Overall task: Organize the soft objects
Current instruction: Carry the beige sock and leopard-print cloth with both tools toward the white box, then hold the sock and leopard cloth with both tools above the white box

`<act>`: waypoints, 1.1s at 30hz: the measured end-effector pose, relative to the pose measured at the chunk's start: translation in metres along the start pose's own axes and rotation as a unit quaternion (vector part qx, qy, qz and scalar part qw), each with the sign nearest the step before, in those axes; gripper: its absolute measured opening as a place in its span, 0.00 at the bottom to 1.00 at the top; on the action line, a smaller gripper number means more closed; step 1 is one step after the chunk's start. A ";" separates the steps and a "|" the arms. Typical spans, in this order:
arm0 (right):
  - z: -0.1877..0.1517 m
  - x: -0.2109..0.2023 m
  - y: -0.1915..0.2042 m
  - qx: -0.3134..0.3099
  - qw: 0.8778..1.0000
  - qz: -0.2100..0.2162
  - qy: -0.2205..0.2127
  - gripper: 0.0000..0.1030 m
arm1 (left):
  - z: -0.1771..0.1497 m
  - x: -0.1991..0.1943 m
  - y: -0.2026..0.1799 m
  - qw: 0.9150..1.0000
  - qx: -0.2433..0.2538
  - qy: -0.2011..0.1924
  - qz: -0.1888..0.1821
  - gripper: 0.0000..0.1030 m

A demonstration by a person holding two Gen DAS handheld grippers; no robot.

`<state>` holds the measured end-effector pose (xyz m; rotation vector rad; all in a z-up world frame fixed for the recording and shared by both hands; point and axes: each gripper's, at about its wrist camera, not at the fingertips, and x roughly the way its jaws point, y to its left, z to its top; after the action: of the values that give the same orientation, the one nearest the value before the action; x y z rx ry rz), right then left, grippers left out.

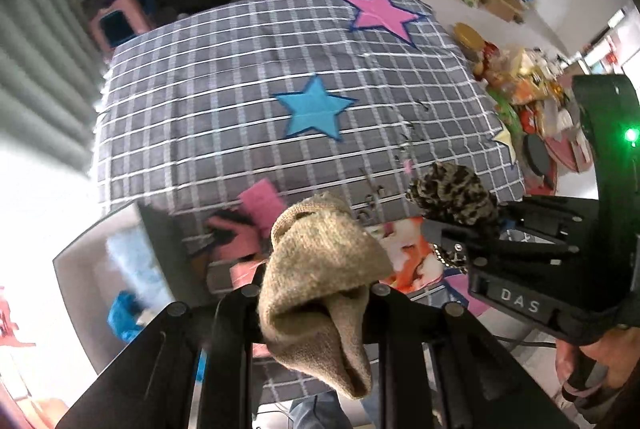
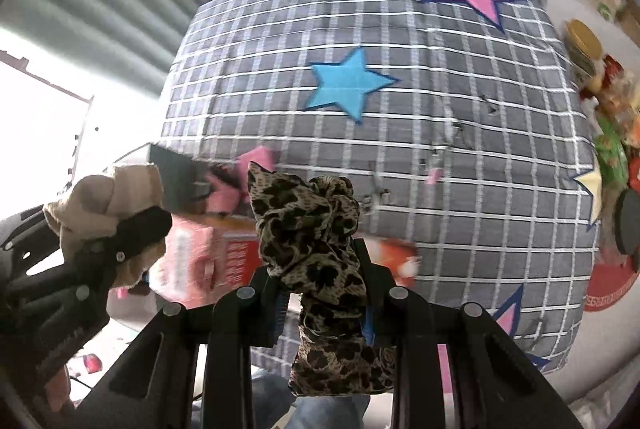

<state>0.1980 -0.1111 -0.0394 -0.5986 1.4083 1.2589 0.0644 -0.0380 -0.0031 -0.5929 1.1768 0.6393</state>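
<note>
Left wrist: tan knit sock (image 1: 320, 269), bunched, crumpled.

Bright daylight blows out the left; fisheye-bent edges, slight motion blur.

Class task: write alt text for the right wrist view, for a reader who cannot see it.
The right gripper holds a leopard-print fabric piece above a grey checked bedspread with pink and blue stars. At left, the left gripper holds a beige knitted item.
</note>
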 end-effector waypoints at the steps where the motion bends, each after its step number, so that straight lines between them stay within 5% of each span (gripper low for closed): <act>1: -0.001 -0.001 0.011 -0.010 1.000 0.003 0.001 0.29 | -0.006 -0.005 0.007 1.000 -0.007 -0.004 0.003 0.21; 19: -0.013 0.012 0.166 -0.164 0.986 0.032 0.029 0.29 | -0.131 -0.040 0.133 0.986 -0.154 -0.009 0.056 0.21; 33: -0.036 0.044 0.259 -0.263 0.961 0.046 0.071 0.29 | -0.193 -0.045 0.181 0.973 -0.218 0.004 0.076 0.21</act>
<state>-0.0561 -0.0524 0.0061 -1.0101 1.2230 1.7109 -0.2022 -0.0594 -0.0294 -0.8796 1.1015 1.0408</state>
